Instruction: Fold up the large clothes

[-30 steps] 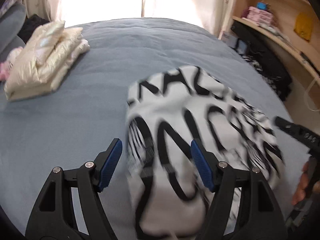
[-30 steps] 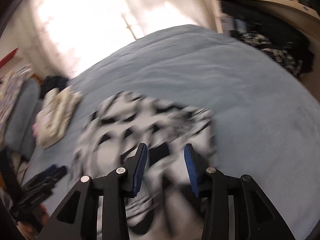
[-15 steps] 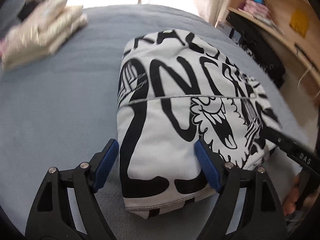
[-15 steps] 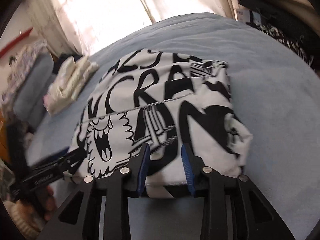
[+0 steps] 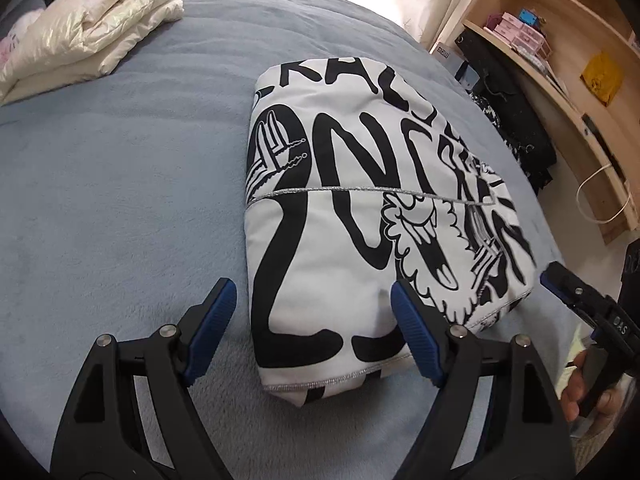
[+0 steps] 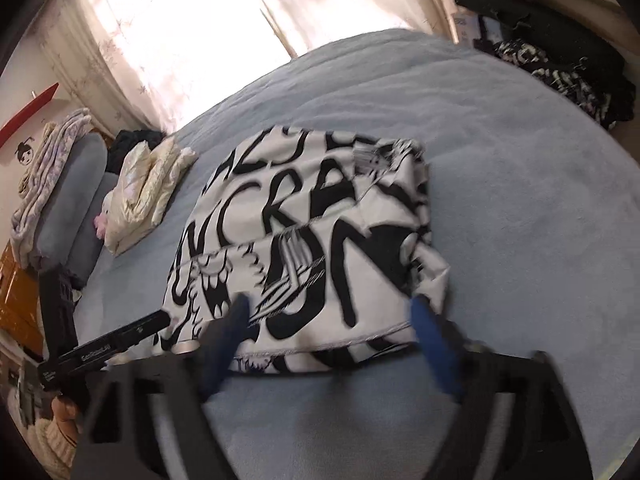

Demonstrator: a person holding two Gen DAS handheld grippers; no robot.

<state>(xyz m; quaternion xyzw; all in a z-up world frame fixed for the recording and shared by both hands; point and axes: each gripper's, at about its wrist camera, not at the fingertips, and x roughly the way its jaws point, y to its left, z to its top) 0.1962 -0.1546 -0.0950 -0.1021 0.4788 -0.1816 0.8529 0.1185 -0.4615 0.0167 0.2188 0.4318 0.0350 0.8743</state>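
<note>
A white garment with bold black lettering (image 5: 360, 200) lies folded into a thick rectangle on the blue-grey bed (image 5: 120, 200). My left gripper (image 5: 312, 300) stands open over its near left corner, one pad above the bed and the other above the cloth. In the right wrist view the same garment (image 6: 312, 220) fills the middle. My right gripper (image 6: 330, 312) is blurred, its jaws opening. The garment's near hem lies between them, and neither pad presses on it. Each gripper shows in the other's view: the right gripper (image 5: 576, 292) and the left gripper (image 6: 120, 340).
A folded cream puffy jacket (image 5: 80, 32) lies at the far left of the bed. Grey pillows (image 6: 76, 200) are stacked beyond it. Wooden shelves (image 5: 560, 60) and a heap of dark clothes (image 5: 512, 112) stand off the bed's right side. A bright curtained window (image 6: 180, 20) is behind.
The garment swung over blurred and now rests folded and still. The right gripper's narrow jaws have sprung wide off the hem. The left gripper came nearer and lower.
</note>
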